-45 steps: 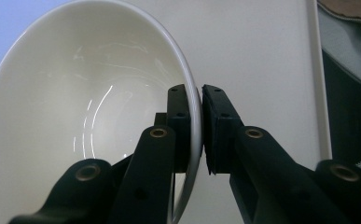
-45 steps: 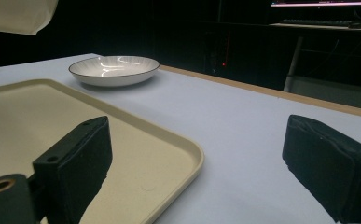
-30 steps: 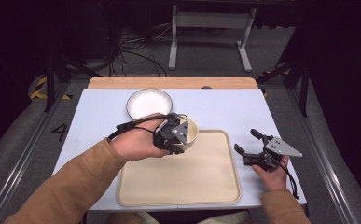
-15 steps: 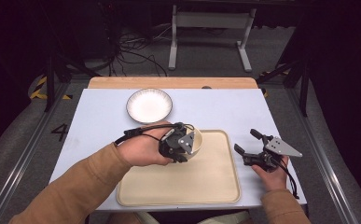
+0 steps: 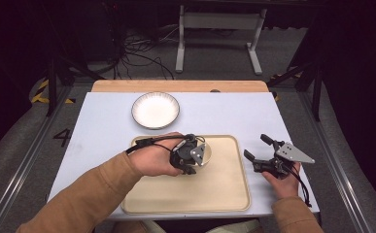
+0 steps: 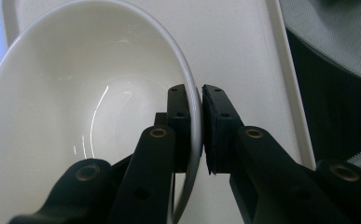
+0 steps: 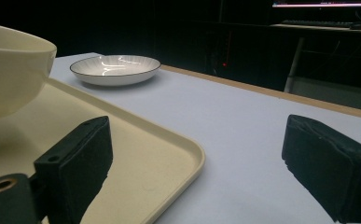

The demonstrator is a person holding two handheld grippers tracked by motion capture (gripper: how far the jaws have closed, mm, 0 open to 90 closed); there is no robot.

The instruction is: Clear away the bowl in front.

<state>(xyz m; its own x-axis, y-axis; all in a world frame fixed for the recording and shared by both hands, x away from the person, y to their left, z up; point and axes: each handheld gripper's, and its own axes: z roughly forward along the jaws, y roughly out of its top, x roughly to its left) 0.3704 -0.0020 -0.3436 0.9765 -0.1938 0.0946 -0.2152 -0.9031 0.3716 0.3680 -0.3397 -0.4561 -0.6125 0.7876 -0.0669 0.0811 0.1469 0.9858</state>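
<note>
Glossy white ceramic bowl point(image 6: 89, 107) over the cream plastic tray point(image 5: 224, 189) — rim pinched by left gripper point(image 6: 194, 100) — right gripper point(image 5: 257, 148) wide beside the tray.

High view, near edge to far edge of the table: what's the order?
Tray → left claw clamped on the bowl rim → plate → wooden strip at the far edge.

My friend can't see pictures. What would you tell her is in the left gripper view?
The left gripper pinches the rim of a cream bowl, one black jaw inside and one outside. Under the bowl lies a beige tray.
</note>
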